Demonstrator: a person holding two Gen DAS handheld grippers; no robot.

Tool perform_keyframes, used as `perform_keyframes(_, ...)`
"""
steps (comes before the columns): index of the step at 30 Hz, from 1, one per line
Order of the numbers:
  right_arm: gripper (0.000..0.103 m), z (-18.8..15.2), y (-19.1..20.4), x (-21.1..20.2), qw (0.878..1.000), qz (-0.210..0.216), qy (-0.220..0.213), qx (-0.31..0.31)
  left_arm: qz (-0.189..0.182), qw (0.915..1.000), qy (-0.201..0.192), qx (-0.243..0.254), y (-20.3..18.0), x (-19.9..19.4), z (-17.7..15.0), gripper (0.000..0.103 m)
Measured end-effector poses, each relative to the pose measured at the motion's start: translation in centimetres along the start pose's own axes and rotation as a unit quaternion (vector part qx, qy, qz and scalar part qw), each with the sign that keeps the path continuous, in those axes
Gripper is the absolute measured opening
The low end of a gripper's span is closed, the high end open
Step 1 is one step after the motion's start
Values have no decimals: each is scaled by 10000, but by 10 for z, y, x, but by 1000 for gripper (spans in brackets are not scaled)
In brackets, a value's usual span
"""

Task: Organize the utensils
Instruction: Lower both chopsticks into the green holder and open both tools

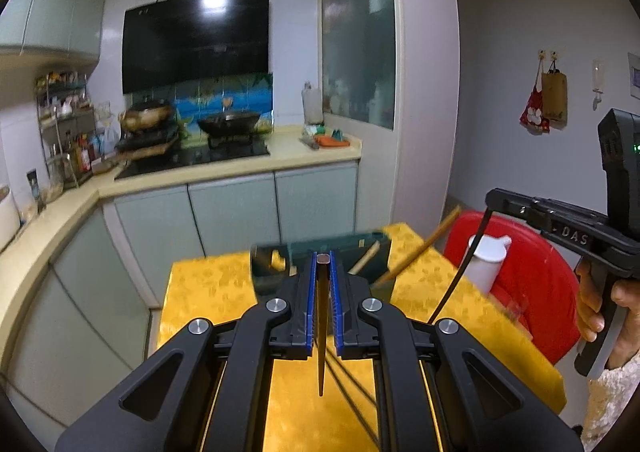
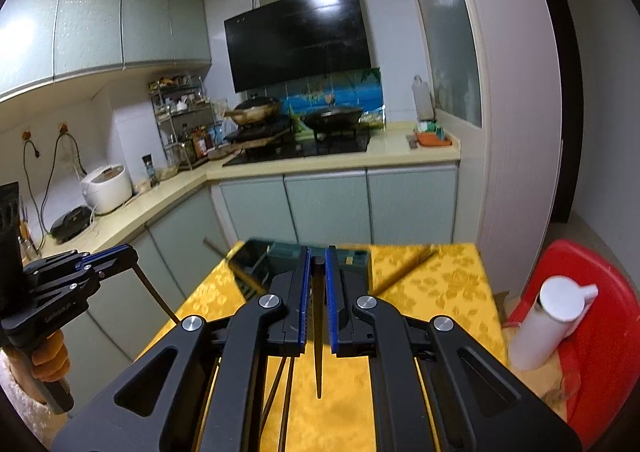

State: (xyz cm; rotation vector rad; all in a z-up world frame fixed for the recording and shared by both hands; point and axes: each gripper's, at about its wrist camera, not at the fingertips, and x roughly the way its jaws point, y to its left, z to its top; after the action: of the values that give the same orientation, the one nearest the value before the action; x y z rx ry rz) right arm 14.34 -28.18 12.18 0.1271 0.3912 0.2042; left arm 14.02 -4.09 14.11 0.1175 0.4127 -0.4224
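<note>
Now, left gripper (image 1: 323,258): clamped on a chopstick (image 1: 321,332)
right gripper (image 2: 317,260): clamped on a dark chopstick (image 2: 318,336)
table (image 1: 208,284): green box (image 1: 340,248), loose chopstick (image 1: 416,252)

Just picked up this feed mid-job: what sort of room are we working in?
A home kitchen, by the look of it: a range hood over a hob with woks, a rice cooker on the counter, and wall cabinets above.

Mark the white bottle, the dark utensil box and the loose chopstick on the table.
white bottle (image 2: 548,328), right wrist view, on its body.
dark utensil box (image 1: 340,248), left wrist view, on its far wall.
loose chopstick (image 2: 404,271), right wrist view, mid-shaft.
</note>
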Motion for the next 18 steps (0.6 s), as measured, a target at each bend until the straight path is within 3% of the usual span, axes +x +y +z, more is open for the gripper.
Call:
perform_keyframes(9,8,51,-14,20,9993,-131,-349,77,-45,9997,-260,-20,-6,31,63,6)
perform_keyframes(18,8,69,-12,46,9985,-322,-422,-141,95,9989,-407,-207,-4,71,97,6)
